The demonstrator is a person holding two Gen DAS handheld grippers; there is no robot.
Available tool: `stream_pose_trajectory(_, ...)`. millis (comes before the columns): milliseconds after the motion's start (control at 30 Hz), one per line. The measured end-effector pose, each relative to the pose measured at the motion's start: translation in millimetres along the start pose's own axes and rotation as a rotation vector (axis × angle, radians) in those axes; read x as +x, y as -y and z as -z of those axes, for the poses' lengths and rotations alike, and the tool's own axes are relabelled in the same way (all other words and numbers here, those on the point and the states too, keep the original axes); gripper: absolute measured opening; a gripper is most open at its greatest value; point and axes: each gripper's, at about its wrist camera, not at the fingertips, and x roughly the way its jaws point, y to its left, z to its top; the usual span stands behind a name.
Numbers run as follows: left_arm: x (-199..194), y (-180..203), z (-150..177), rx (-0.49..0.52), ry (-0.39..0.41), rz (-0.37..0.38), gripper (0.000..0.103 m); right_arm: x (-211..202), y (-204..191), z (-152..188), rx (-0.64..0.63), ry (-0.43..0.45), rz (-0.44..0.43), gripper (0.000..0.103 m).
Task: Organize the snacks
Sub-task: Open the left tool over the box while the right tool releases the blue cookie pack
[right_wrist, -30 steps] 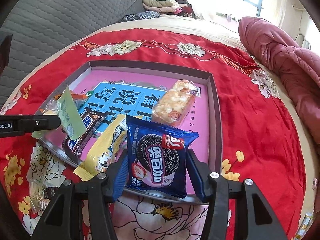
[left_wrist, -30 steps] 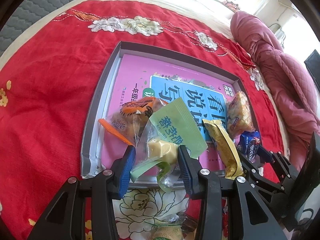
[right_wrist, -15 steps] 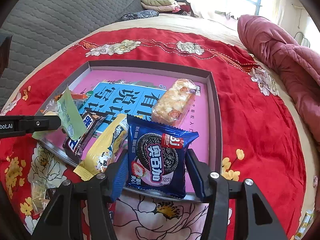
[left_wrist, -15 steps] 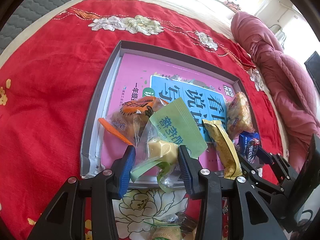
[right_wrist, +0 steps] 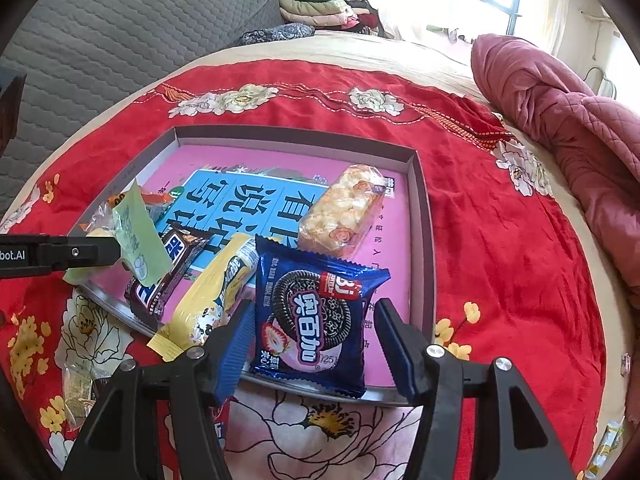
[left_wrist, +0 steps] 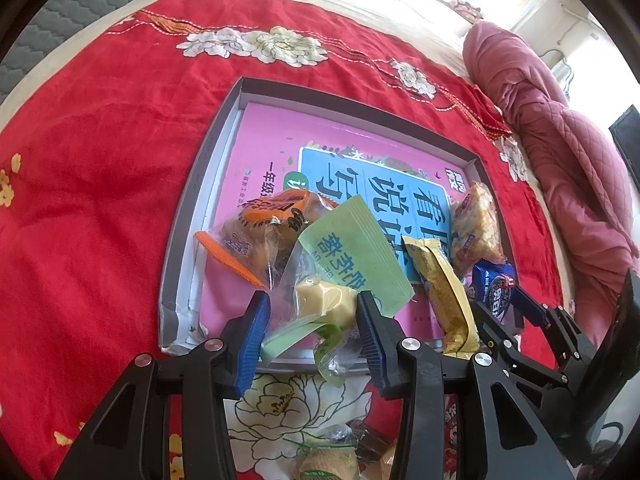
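Left gripper [left_wrist: 312, 320]: jaws parted around clear-and-green cake packet [left_wrist: 324, 304], contact unclear. Right gripper [right_wrist: 314, 340]: jaws wide, flanking 1 glossy blue cookie packet [right_wrist: 316, 312] overhanging grey tray [right_wrist: 424, 216].

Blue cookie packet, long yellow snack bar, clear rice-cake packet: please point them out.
Blue cookie packet [right_wrist: 316, 312], right wrist view, on the printed dark cookie.
Long yellow snack bar [right_wrist: 216, 300], right wrist view, on its middle.
Clear rice-cake packet [right_wrist: 344, 208], right wrist view, on the pale cake inside.
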Motion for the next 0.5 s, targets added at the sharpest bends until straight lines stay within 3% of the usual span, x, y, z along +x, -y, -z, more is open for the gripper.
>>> stream_pose_trajectory(500, -5.9, 3.2, -0.7, 0.015, 0.005, -0.005, 0.053, -4.4, 9.3, -2.4, 0.064, 0.012, -0.021, 0.067)
